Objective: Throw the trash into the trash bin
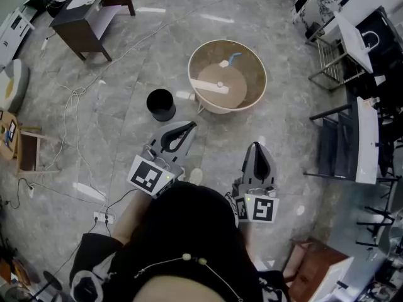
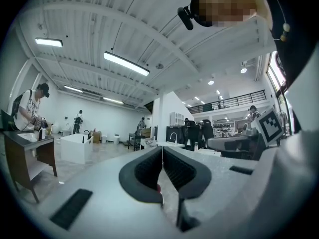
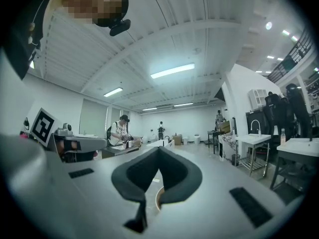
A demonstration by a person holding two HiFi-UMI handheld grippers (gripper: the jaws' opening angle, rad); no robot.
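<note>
A small black trash bin stands on the grey stone floor. Just right of it sits a wide beige basin with a white strip and a blue scrap inside. Small white scraps lie on the floor, one beside the bin and one between the grippers. My left gripper is held level just below the bin, its jaws shut and empty. My right gripper points level toward the basin, also shut with nothing held. A beige rim shows under its jaws.
A dark wooden desk stands at the upper left. Cables and a power strip lie on the floor at the left. Black chairs and white desks line the right side. A wooden box sits at the lower right.
</note>
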